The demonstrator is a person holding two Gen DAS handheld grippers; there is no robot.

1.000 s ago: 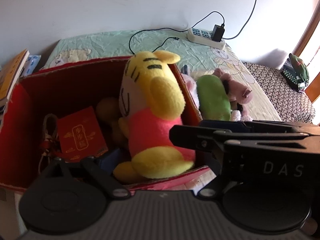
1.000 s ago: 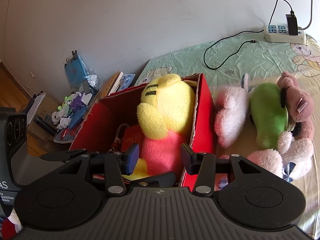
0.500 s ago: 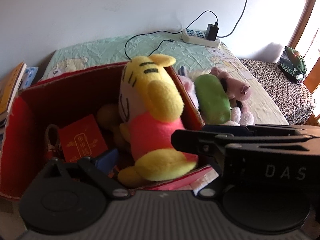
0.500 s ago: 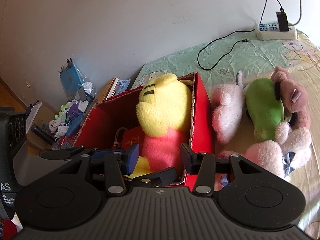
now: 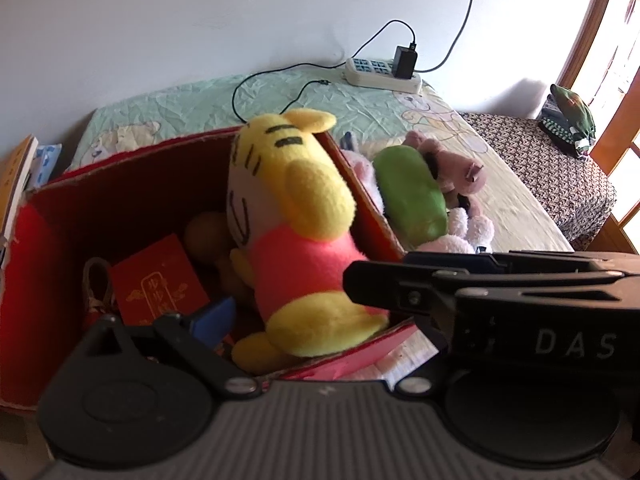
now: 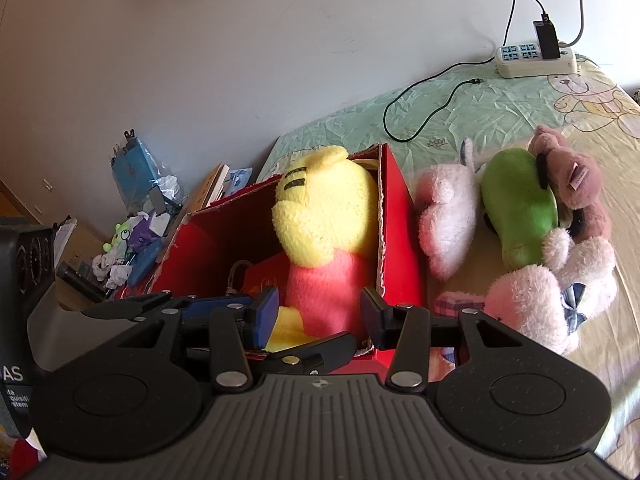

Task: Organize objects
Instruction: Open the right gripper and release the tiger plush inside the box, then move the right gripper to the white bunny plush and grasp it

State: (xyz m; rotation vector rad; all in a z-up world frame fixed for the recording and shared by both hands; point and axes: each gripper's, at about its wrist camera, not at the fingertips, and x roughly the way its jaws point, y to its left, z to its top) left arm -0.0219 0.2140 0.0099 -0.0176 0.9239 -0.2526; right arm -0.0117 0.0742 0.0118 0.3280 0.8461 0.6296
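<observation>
**Inspector:** On the bed (image 5: 200,100), a crumpled pale green sheet printed with cartoon bears covers the surface, which runs back to a plain white wall. A white power strip (image 5: 384,76) lies at the far edge against that wall with a black charger plugged in, and a black cable loops loosely over the sheet. To the right a dark patterned cover (image 5: 560,168) carries a green and dark bundle, beside wooden framing in strong daylight.

**Clerk:** And beyond the bed?

**Inspector:** The right wrist view shows clutter at the left: a blue packet (image 6: 134,172), books (image 6: 212,188), small toy figures and papers.

**Clerk:** Location of the task items?

**Inspector:** A red cardboard box (image 5: 100,184) stands open on the bed. Upright inside it, against the right wall, sits a yellow plush tiger (image 5: 292,216) in a pink shirt. A red envelope (image 5: 158,284) with gold print lies in the box to its left, with brownish items behind. Outside, just beside the box's right wall, lies a heap of plush toys: a green one (image 6: 520,208), a pink one (image 6: 448,216) and a mauve one (image 6: 572,176), touching one another.

**Clerk:** Grippers?

**Inspector:** The right gripper (image 6: 318,316) stands spread apart, holding nothing, the tiger's pink body just beyond its gap. Its body crosses the left wrist view, hiding the left gripper's (image 5: 312,320) right finger; only the blue-padded left finger (image 5: 212,316) shows, so its state cannot be judged.
</observation>
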